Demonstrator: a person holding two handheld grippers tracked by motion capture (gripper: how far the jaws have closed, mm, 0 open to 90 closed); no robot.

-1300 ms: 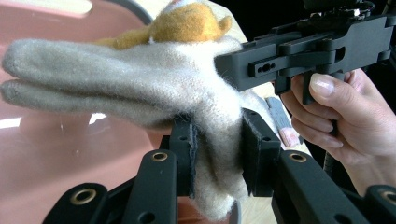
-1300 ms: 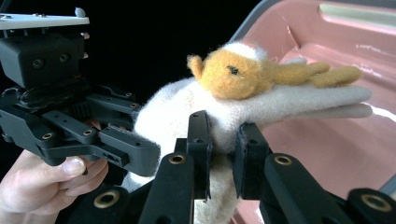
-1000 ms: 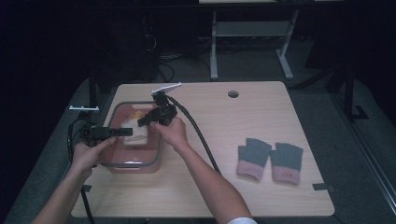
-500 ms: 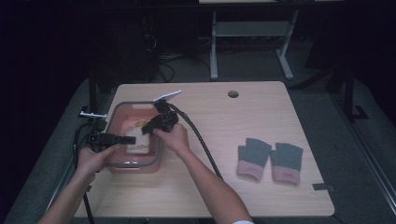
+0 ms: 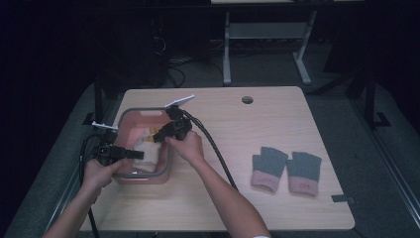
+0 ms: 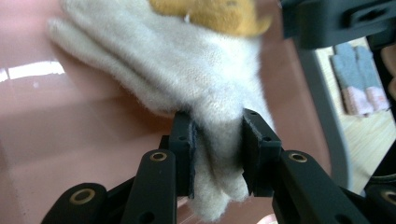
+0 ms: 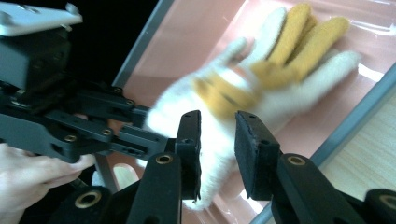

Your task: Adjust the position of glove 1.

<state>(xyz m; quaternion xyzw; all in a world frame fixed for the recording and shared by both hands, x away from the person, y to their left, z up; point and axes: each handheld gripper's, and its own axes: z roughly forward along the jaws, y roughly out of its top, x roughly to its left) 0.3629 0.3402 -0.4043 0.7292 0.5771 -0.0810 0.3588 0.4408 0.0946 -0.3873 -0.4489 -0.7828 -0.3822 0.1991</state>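
Both grippers have been lowered into the pink bin (image 5: pixel 143 177) since the earlier frames, and the jaws of the right gripper (image 7: pixel 217 140) have just been opening. A fuzzy white glove (image 6: pixel 187 84) is seen lying on the floor of the bin, at the left half of the wooden table (image 5: pixel 237 198). Its cuff end is clamped between the pads of the left gripper (image 6: pixel 217 154), which is closed firmly on it in the left gripper view. A second glove, white with yellow fingers (image 7: pixel 261 74), is shown blurred in the right gripper view; its cuff lies between the right gripper's parted jaws, whose pads are not seen to press on it. In the high view, the left gripper (image 5: pixel 136 155) and right gripper (image 5: pixel 157 136) are held close together over the bin. Well apart, a pair of grey fingerless gloves with pink cuffs (image 5: pixel 286 169) is laid flat on the right of the table.
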